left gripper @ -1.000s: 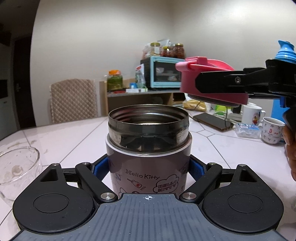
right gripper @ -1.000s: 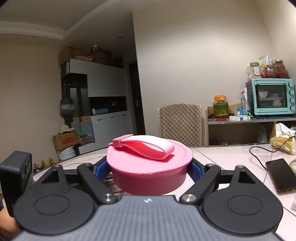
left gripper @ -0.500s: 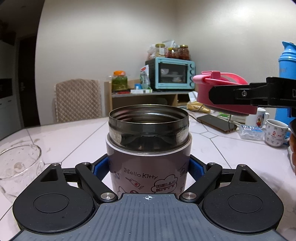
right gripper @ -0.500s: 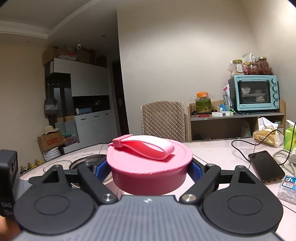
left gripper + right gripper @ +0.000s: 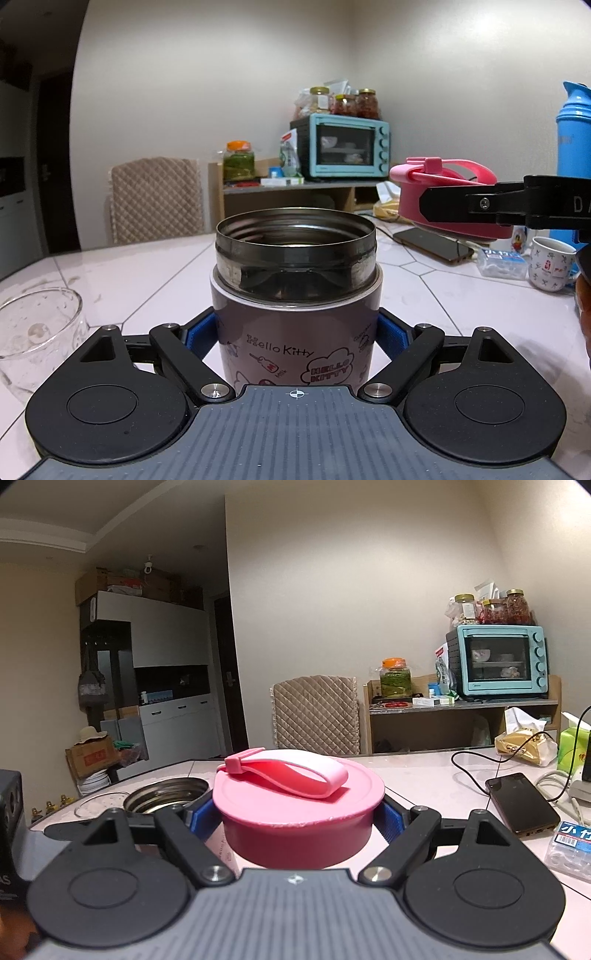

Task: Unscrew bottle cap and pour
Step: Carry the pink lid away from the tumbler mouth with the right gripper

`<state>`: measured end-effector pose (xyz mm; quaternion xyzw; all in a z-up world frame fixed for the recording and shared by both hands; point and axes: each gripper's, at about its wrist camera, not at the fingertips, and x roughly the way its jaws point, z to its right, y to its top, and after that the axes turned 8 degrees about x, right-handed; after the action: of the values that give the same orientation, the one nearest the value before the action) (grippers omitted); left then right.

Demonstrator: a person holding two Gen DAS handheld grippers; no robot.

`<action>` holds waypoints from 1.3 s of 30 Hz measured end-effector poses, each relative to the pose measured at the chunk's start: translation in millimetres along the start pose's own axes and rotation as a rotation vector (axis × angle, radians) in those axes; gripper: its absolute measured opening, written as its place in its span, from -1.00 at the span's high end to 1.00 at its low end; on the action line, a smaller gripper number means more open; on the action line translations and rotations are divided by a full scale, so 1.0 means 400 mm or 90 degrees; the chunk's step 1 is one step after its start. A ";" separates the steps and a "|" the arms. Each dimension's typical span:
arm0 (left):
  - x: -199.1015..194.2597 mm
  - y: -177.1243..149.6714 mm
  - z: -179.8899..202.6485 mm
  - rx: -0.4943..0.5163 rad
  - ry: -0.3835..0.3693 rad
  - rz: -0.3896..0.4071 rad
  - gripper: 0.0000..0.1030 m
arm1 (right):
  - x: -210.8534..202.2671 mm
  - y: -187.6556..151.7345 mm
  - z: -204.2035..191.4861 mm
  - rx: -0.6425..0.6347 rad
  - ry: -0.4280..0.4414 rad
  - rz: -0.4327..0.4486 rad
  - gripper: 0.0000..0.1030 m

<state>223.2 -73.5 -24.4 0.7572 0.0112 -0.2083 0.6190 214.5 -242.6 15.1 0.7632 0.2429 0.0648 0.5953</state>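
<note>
The Hello Kitty steel jar [image 5: 295,325] stands uncapped on the white table [image 5: 129,280], its wide mouth bare. My left gripper [image 5: 295,334] straddles its body. Its jaws are opening, and the blue pads [image 5: 201,332] still lie against the jar's sides. The pink lid [image 5: 295,805] with its strap sits in my right gripper [image 5: 299,821], which is shut on it. In the left wrist view the lid [image 5: 439,177] hangs above the table to the right of the jar. An empty glass cup [image 5: 37,332] stands at the left.
A phone [image 5: 432,243] on a cable, a clear plastic box [image 5: 502,262], a printed mug [image 5: 550,266] and a tall blue bottle [image 5: 572,147] crowd the table's right. A padded chair [image 5: 155,199] and a shelf with a teal oven [image 5: 343,147] stand behind.
My right gripper has carried the pink lid rightward and lower, away from above the jar's rim. The left gripper's linkage has spread slightly while the jar stays in place.
</note>
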 end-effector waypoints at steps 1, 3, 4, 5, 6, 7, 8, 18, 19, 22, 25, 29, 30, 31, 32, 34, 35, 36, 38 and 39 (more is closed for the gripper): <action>-0.001 0.000 0.001 0.000 -0.001 0.000 -0.80 | 0.000 -0.001 -0.001 0.000 -0.001 -0.001 -0.66; -0.003 -0.001 -0.004 -0.001 -0.003 0.001 -0.80 | 0.001 -0.003 0.001 0.001 -0.003 -0.002 -0.66; -0.006 -0.003 -0.004 -0.002 -0.004 0.002 -0.80 | 0.001 -0.003 0.001 0.001 -0.004 -0.002 -0.66; -0.006 -0.004 -0.007 -0.002 -0.004 0.002 -0.80 | 0.000 -0.003 0.001 0.002 -0.006 -0.002 -0.66; -0.009 -0.004 -0.006 -0.001 -0.005 0.001 -0.80 | 0.000 -0.003 0.000 0.002 -0.007 -0.002 -0.66; -0.012 -0.005 -0.006 -0.001 -0.005 0.001 -0.80 | -0.001 -0.003 0.000 0.002 -0.009 -0.002 -0.66; -0.012 -0.006 -0.007 -0.001 -0.005 0.001 -0.80 | -0.001 -0.003 0.000 0.002 -0.010 -0.003 -0.66; -0.028 -0.010 -0.015 0.000 -0.014 0.003 -0.88 | 0.001 -0.012 -0.001 0.002 -0.027 -0.010 -0.66; -0.028 -0.011 -0.017 0.000 -0.015 0.004 -0.90 | 0.001 -0.013 0.000 0.002 -0.028 -0.010 -0.66; -0.035 -0.013 -0.016 0.003 -0.018 0.005 -0.92 | 0.001 -0.016 0.004 0.004 -0.030 -0.012 -0.66; -0.031 -0.012 -0.023 0.004 -0.018 0.004 -0.93 | 0.000 -0.017 0.004 0.006 -0.031 -0.014 -0.66; -0.036 -0.011 -0.023 0.006 -0.021 0.006 -1.00 | -0.001 -0.019 0.007 0.007 -0.034 -0.016 -0.66; -0.034 -0.010 -0.025 0.007 -0.020 0.006 -1.00 | -0.002 -0.020 0.008 0.007 -0.035 -0.016 -0.66; -0.035 -0.010 -0.025 0.007 -0.021 0.006 -1.00 | -0.003 -0.021 0.008 0.008 -0.035 -0.016 -0.66; -0.036 -0.010 -0.026 0.007 -0.021 0.005 -1.00 | -0.003 -0.021 0.010 0.008 -0.036 -0.016 -0.66; -0.028 -0.007 -0.034 0.007 -0.022 0.005 -1.00 | -0.003 -0.023 0.011 0.008 -0.037 -0.018 -0.66; -0.028 -0.007 -0.034 0.007 -0.021 0.005 -1.00 | -0.003 -0.023 0.012 0.008 -0.039 -0.019 -0.66; -0.028 -0.007 -0.035 0.008 -0.021 0.005 -1.00 | -0.004 -0.023 0.013 0.009 -0.040 -0.019 -0.66; -0.028 -0.007 -0.035 0.010 -0.020 0.004 -1.00 | -0.003 -0.024 0.014 0.009 -0.042 -0.020 -0.66; -0.027 -0.006 -0.035 0.010 -0.020 0.004 -1.00 | -0.003 -0.024 0.015 0.009 -0.043 -0.021 -0.66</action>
<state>216.9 -57.2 -21.2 0.7589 -0.0028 -0.2185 0.6135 212.9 -246.5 4.5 0.7649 0.2354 0.0273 0.5989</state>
